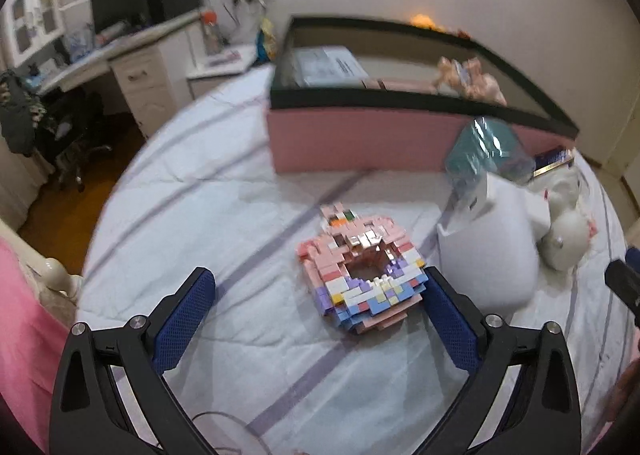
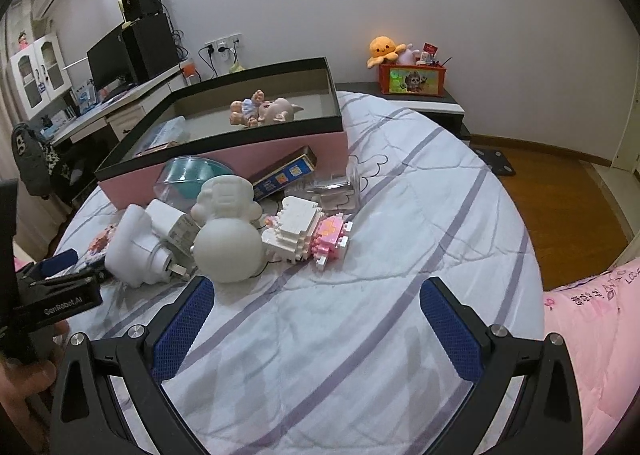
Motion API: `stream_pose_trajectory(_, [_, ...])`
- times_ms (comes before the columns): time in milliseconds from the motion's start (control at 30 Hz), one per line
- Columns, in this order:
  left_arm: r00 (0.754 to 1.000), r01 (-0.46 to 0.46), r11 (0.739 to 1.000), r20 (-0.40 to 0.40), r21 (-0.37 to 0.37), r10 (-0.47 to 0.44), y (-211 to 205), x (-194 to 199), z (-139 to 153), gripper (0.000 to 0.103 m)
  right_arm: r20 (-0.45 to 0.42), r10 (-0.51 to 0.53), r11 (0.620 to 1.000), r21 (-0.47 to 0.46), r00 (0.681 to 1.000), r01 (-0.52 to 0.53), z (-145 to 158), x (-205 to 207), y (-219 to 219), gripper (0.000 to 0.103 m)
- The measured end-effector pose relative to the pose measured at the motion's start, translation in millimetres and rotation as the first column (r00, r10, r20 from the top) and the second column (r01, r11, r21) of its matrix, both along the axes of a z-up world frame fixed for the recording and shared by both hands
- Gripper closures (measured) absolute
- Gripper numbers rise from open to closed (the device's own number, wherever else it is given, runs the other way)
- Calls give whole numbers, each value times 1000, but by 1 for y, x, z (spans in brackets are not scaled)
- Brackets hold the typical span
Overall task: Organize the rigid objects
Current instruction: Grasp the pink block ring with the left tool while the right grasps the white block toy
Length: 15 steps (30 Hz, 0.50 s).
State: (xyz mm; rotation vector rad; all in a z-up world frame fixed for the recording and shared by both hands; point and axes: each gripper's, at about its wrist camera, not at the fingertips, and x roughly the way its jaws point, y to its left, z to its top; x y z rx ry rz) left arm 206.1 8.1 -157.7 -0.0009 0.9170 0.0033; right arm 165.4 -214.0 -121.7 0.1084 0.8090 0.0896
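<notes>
A bed (image 2: 360,315) with a white sheet crossed by purple stripes carries everything. It stands in a bedroom with a wooden floor (image 2: 560,199), white walls, and a desk (image 1: 132,43) holding a dark monitor (image 2: 108,59) at the left. A low dark bedside stand (image 2: 416,103) bears an orange printed crate (image 2: 412,81) with an orange plush octopus (image 2: 382,49) above it.

The only writing that can be read is "GenRobot.AI" on the left tool's body as the right wrist view catches it.

A large pink box (image 2: 240,151) with a black rim lies on the bed. Inside it lies a small doll (image 2: 264,109); the left wrist view also shows a flat pale packet (image 1: 328,65) in it.

In front of the box lie a clear tub with a teal inside (image 2: 188,175), a blue carton (image 2: 284,175), a white figurine (image 2: 226,231), a white charger (image 2: 176,227) and a white and pink brick model (image 2: 304,233).

The left tool (image 1: 320,291) is released, jaws wide. A pastel brick build (image 1: 360,275) sits on the sheet between its tips, close against the right finger and clear of the left.

The right tool (image 2: 316,307) is also released, over bare sheet just in front of the pile.
</notes>
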Motion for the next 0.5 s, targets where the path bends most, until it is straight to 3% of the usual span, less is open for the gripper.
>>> stream_pose_trajectory(133, [999, 30, 999, 15, 12, -30, -6, 4, 3, 14, -16, -18, 1000, -4, 1000, 18, -3, 15, -3, 0])
stream_pose_trajectory(200, [999, 36, 999, 22, -10, -36, -3, 5, 4, 24, -28, -22, 1000, -17, 999, 22, -5, 23, -4, 0])
stream_pose_trajectory(267, [998, 48, 999, 32, -23, -47, -3, 4, 5, 39, -24, -29, 1000, -10, 999, 28, -5, 28, -7, 0])
stream_pose_trajectory(500, [998, 33, 993, 63, -115, -26, 12, -3, 7, 39, -37, -38, 999, 2, 999, 38, -8, 39, -10, 7])
